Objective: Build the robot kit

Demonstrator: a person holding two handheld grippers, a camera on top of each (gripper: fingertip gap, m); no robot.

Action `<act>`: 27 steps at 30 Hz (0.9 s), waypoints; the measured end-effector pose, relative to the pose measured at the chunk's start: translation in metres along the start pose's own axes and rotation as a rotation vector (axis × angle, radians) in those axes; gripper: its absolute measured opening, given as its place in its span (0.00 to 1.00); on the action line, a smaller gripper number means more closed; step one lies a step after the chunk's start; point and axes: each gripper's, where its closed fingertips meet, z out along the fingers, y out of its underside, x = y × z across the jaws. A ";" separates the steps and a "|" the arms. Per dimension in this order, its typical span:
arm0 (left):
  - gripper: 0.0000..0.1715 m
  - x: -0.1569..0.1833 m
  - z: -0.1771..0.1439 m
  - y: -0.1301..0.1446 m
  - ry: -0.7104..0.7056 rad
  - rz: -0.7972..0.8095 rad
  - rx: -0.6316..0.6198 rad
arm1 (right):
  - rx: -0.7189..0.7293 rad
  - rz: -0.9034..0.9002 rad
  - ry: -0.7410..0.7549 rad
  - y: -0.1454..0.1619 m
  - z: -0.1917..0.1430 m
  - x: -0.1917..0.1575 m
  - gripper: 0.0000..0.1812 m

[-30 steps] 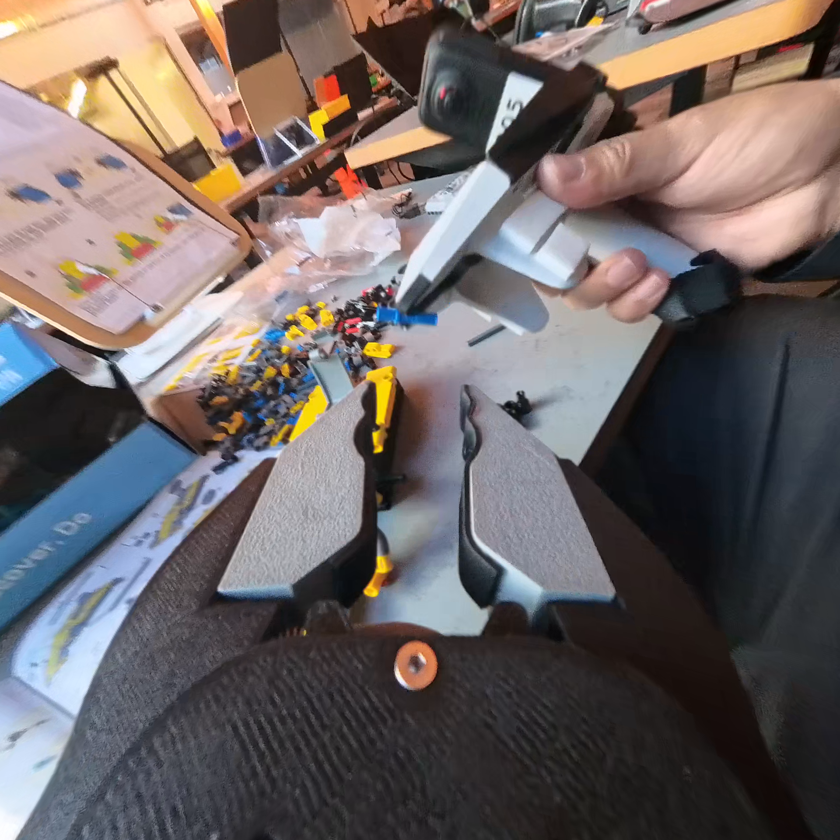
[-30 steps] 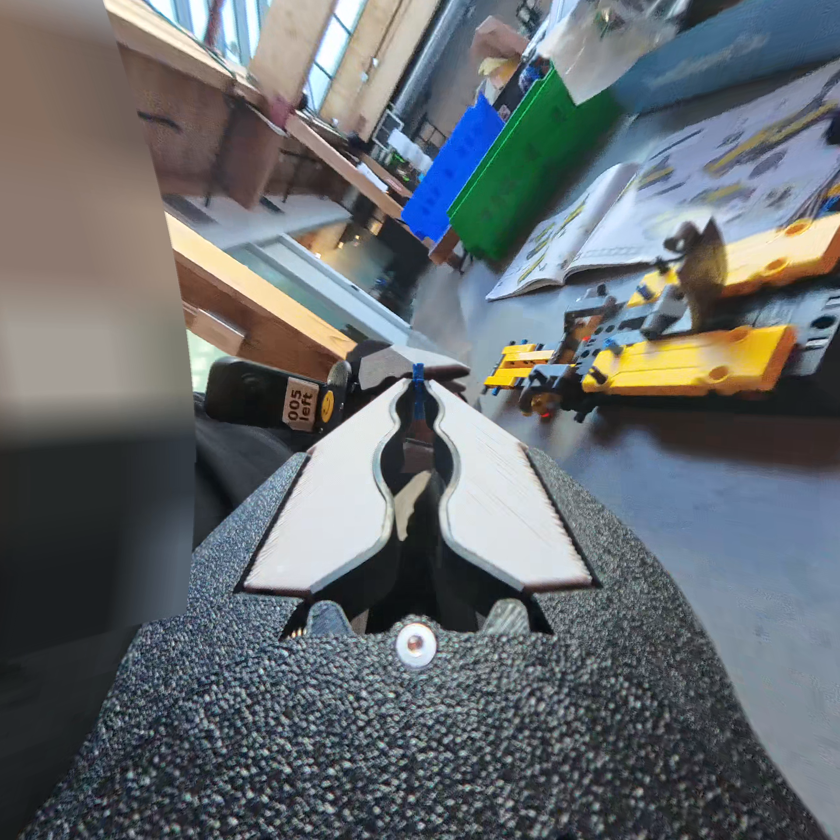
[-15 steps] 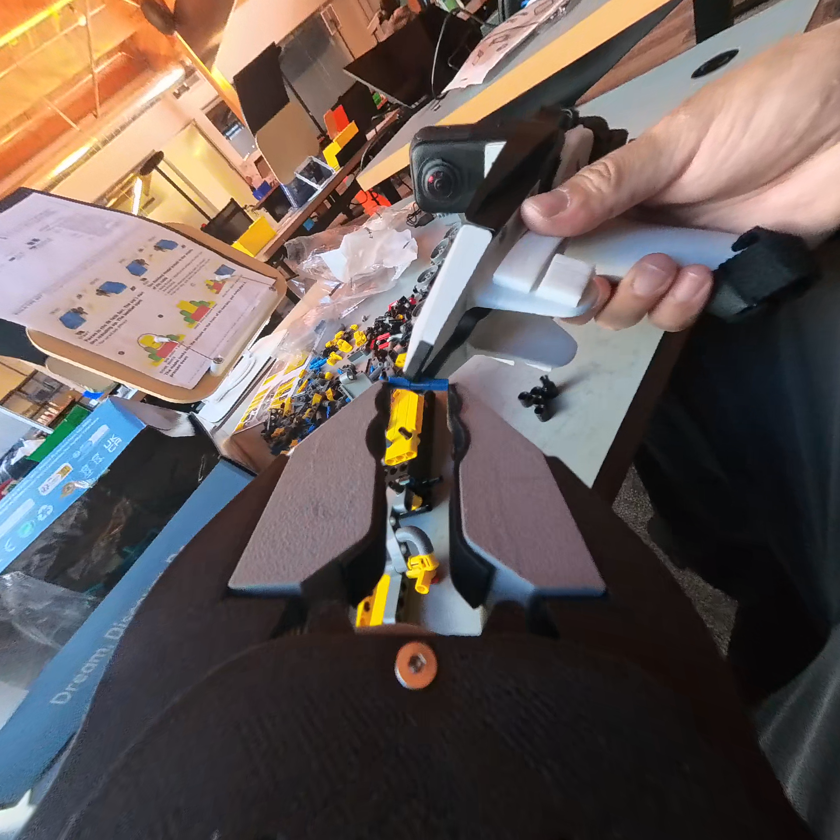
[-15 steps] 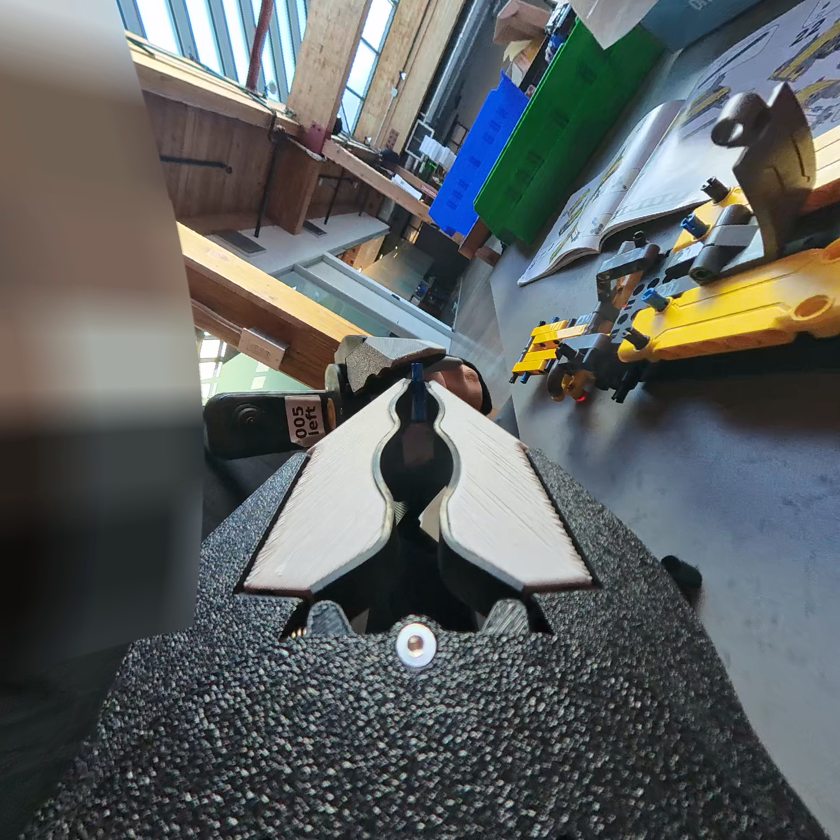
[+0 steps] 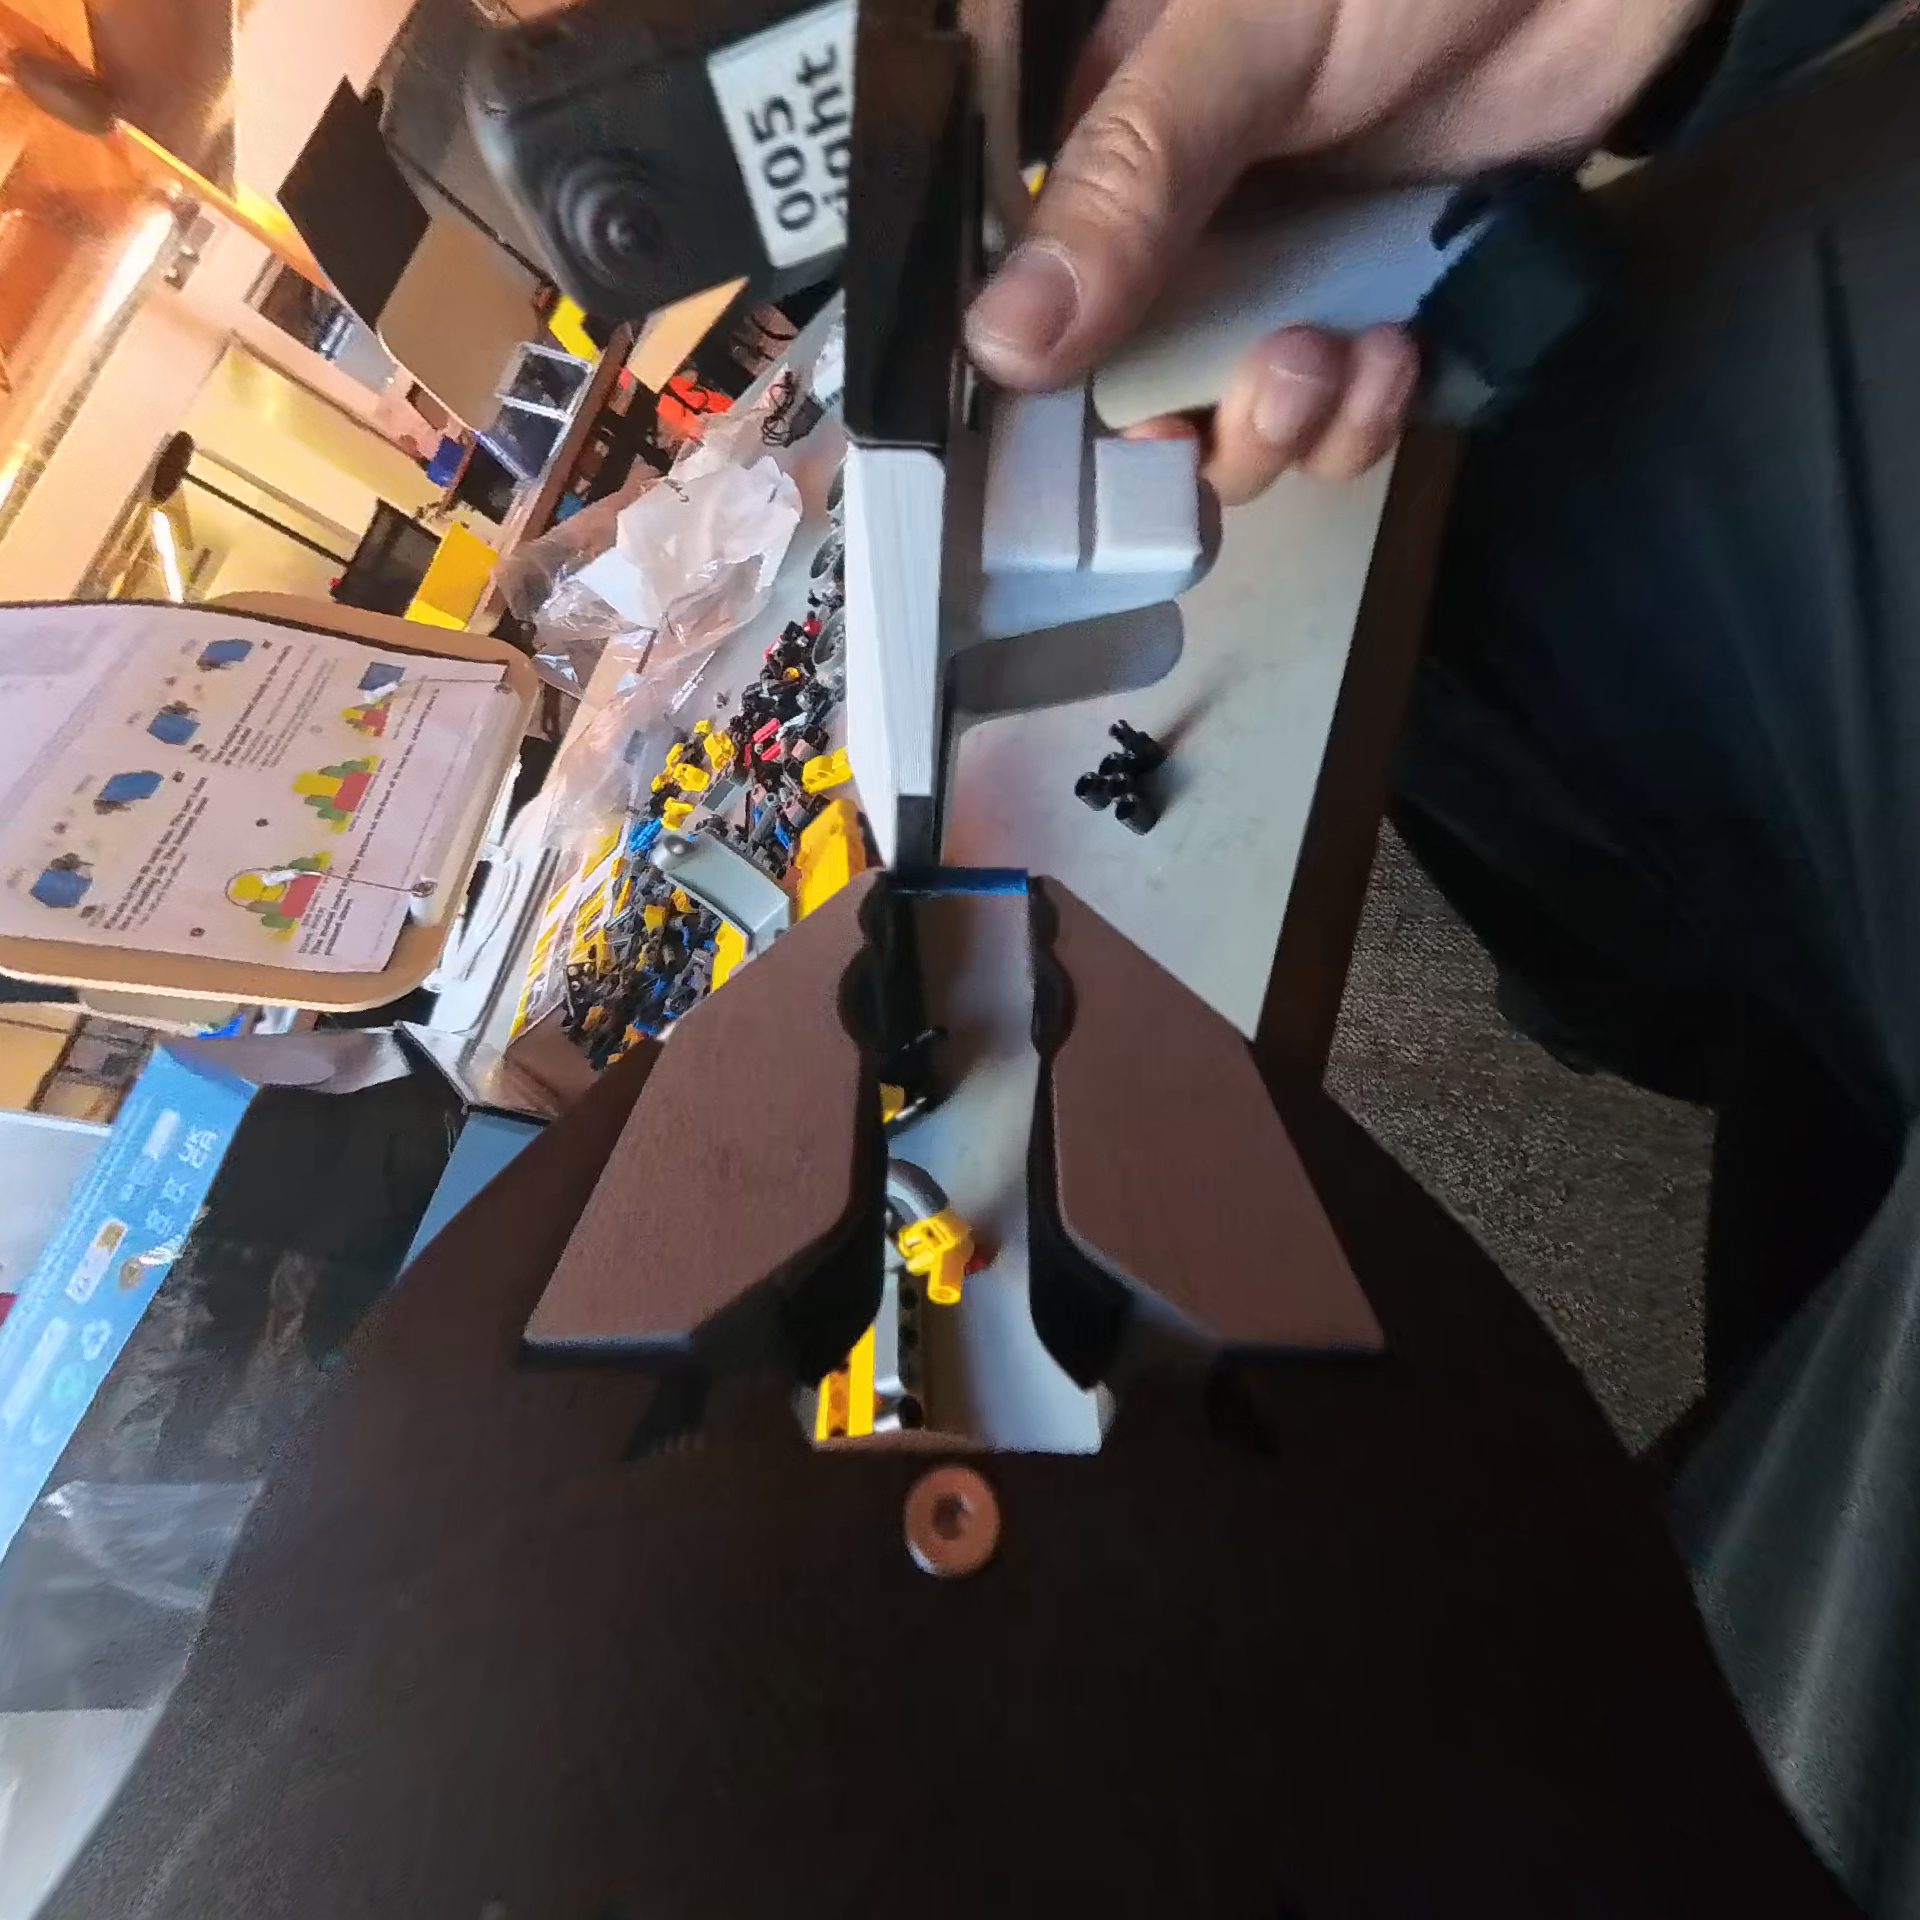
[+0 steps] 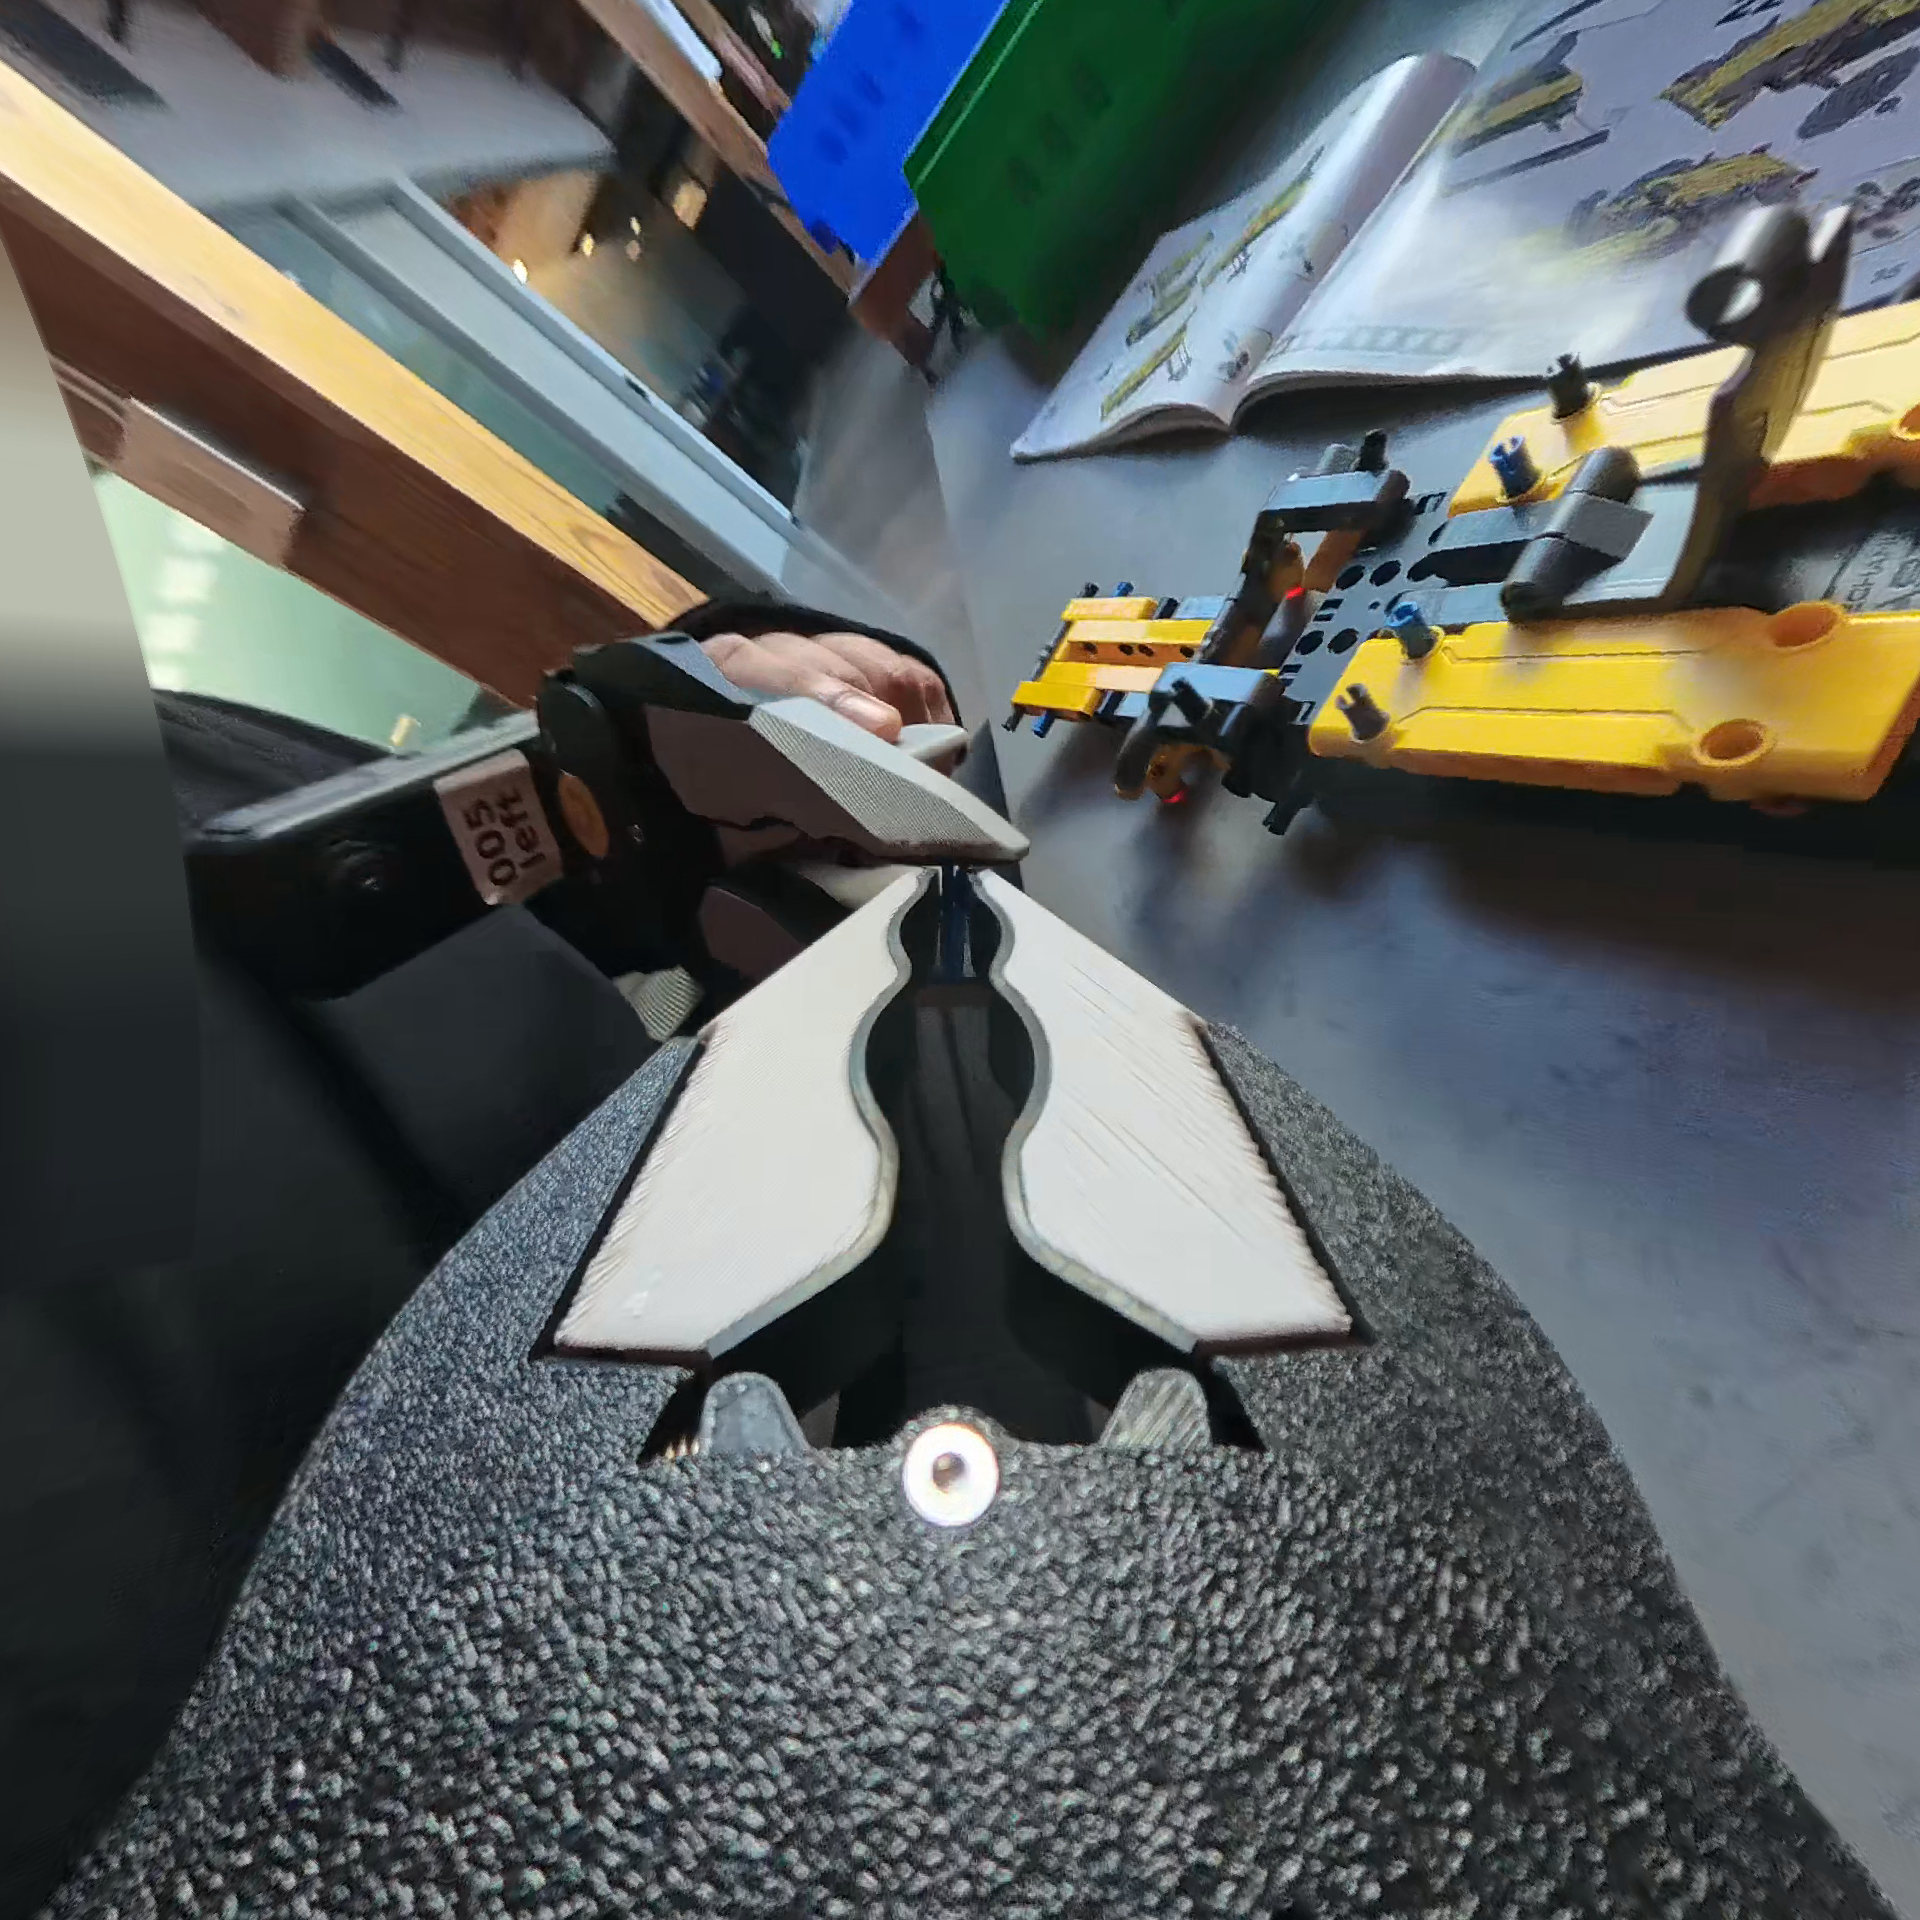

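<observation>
My right gripper [image 6: 951, 883] is shut on a short blue pin [image 6: 951, 930], pinched at its very tips. In the left wrist view the right gripper [image 5: 914, 831] comes down from above, held by a hand [image 5: 1247, 156]. The blue pin [image 5: 966, 883] lies crosswise between the tips of my left gripper [image 5: 958, 894], touching both, so the left gripper grips it endwise. In the right wrist view, one of the left gripper's fingers [image 6: 862, 779] sits just beyond the pin. A yellow and black brick model [image 6: 1558, 707] lies on the table, partly seen under my left gripper [image 5: 920, 1247].
A pile of small loose parts [image 5: 707, 862] and several black pins [image 5: 1117, 779] lie on the grey table [image 5: 1278, 644]. An open instruction booklet [image 6: 1403, 208], a board with a printed sheet [image 5: 229, 790], a blue box [image 5: 94, 1299] and plastic bags [image 5: 686, 551] stand around. Both grippers' tips are close together, under 4 cm apart.
The left gripper narrowed its jaws and rose to meet the right gripper. The blue pin, earlier held out ahead by the right gripper alone, now sits between the left gripper's tips.
</observation>
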 end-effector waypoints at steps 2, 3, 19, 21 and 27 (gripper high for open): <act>0.13 0.001 -0.001 0.001 0.010 0.000 -0.001 | -0.015 -0.009 0.001 0.000 0.002 -0.001 0.03; 0.13 0.001 -0.002 0.002 0.012 -0.003 -0.002 | -0.015 -0.011 -0.001 0.000 0.002 -0.001 0.03; 0.13 -0.014 -0.008 0.000 0.168 -0.750 0.114 | 0.236 -0.102 -0.089 -0.037 0.000 -0.018 0.03; 0.09 -0.015 -0.009 -0.002 0.232 -0.878 0.151 | 0.251 -0.125 -0.063 -0.038 0.001 -0.014 0.02; 0.09 -0.014 -0.010 -0.007 0.342 -1.050 0.201 | 0.262 -0.097 -0.087 -0.037 0.005 -0.013 0.02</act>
